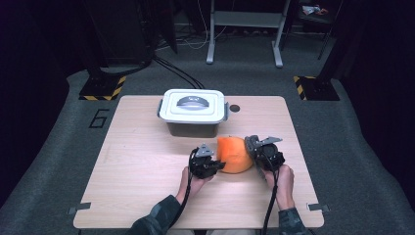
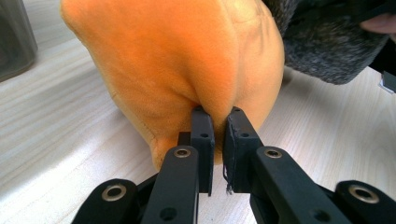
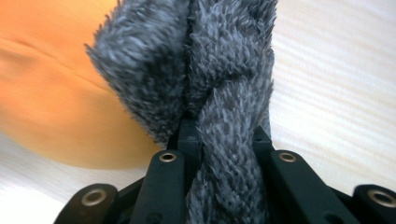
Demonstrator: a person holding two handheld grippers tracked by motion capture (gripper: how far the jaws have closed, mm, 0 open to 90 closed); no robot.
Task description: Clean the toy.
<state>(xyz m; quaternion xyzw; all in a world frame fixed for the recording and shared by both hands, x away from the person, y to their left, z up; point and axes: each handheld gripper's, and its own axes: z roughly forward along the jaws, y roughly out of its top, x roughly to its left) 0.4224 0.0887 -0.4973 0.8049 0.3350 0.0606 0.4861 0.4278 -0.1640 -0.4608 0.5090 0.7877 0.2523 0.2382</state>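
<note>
High view is showing the wooden table (image 1: 147, 161), the biggest thing here, with a lidded grey storage box (image 1: 194, 111) sitting toward its far edge. Just in front of that box, a little to its right, the orange plush toy (image 1: 235, 154) is resting on the table top, and every other place is best reckoned from that toy.

The left gripper (image 1: 209, 165) is touching the toy's left side. In the left gripper view its jaws are pinching together on a fold of the orange fabric (image 2: 205, 88) low on the toy, the cloth puckering where it enters the pads.

The right gripper (image 1: 264, 152) is pressing in at the toy's right side. In the right gripper view its jaws are clamping on a twisted tuft of grey fuzzy fur (image 3: 219, 121), which appears to be a part of the same toy, with the orange body just to the left of it.

To do this step well, both grips probably need keeping firm while the hands are moving together, since soft cloth is liable to slide out of a shallow pinch. The left hold looks thin, so pulling the two sides apart is risky. Lifting evenly, then carrying toward the box, seems safest; its lid is closed.
</note>
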